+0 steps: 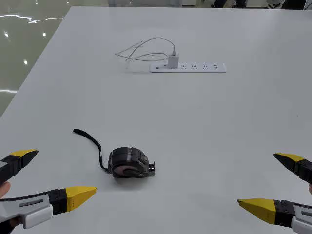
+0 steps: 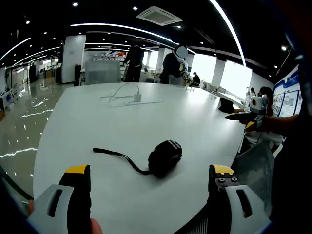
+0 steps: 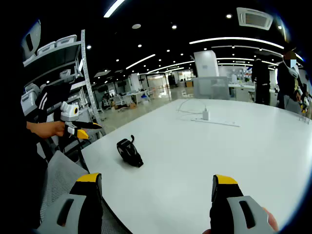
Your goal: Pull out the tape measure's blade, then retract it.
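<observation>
Left tool (image 1: pixel 66 171) and right tool (image 1: pixel 257 178) are both wide open, bodies cut off at the near edge. Tape measure (image 1: pixel 128 162) sits on the table (image 1: pixel 204 122) between them, markings unreadable.

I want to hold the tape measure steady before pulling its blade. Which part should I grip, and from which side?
Grip the tape measure's case across its thick rim with the left tongs, coming from the strap side. It lies flat on its side, and its blade hook points right, probably best left free for the right tongs.
</observation>
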Tool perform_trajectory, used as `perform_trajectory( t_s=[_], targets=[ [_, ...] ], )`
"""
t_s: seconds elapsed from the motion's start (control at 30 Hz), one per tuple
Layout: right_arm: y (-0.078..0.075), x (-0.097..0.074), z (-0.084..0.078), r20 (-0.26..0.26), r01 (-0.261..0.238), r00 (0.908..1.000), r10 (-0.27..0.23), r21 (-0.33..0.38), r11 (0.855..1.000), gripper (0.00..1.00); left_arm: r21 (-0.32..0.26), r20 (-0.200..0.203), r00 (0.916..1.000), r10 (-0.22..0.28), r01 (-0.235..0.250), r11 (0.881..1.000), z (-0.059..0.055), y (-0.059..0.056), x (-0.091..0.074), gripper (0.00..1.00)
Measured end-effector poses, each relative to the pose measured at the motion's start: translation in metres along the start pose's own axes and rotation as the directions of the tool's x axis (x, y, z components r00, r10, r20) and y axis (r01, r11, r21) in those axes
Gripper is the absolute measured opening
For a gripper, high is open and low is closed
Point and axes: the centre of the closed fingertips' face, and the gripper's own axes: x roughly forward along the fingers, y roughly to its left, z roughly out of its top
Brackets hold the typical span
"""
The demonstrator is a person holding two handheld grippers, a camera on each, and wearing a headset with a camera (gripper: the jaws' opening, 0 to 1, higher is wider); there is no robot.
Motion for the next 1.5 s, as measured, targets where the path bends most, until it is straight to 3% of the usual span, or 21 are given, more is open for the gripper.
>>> perform_trajectory(
  t_s=[0.4, 0.43, 0.47, 0.5, 0.77, 1.17, 1.5],
  targets=[
    [-0.001, -0.001, -0.003, -0.007, -0.002, 1.0000, 0.003, 0.009, 1.000, 0.94, -0.007, -0.001, 1.0000, -0.007, 0.007, 1.000, -0.001, -0.001, 0.000, 0.99],
    [0.003, 0.000, -0.001, 0.008, -0.024, 0.9997, 0.024, 0.057, 0.998, 0.98, -0.008, -0.002, 1.0000, -0.009, 0.009, 1.000, -0.001, -0.001, 0.001, 0.99],
    [0.001, -0.001, -0.003, -0.003, -0.012, 0.9999, 0.012, 0.078, 0.997, 0.99, -0.009, -0.004, 0.9999, -0.014, 0.014, 1.000, -0.001, -0.002, 0.001, 0.99],
    [0.002, 0.000, 0.000, 0.020, -0.027, 0.9995, 0.026, 0.077, 0.997, 0.99, -0.010, -0.005, 0.9999, -0.016, 0.016, 1.000, -0.001, -0.003, 0.001, 0.99],
    [0.001, 0.001, 0.000, 0.025, -0.018, 0.9996, 0.016, 0.075, 0.997, 0.99, -0.027, -0.007, 0.9988, -0.048, 0.048, 0.998, -0.003, -0.010, 0.002, 0.99],
    [0.002, 0.002, 0.001, 0.025, -0.020, 0.9995, 0.018, 0.075, 0.997, 0.99, -0.027, -0.001, 0.9994, -0.035, 0.035, 0.999, -0.002, -0.006, 0.002, 0.99],
    [0.002, 0.003, 0.002, 0.028, -0.023, 0.9994, 0.021, 0.076, 0.997, 0.99, -0.035, -0.008, 0.9988, -0.049, 0.049, 0.998, -0.005, -0.010, 0.004, 0.99]
  ],
)
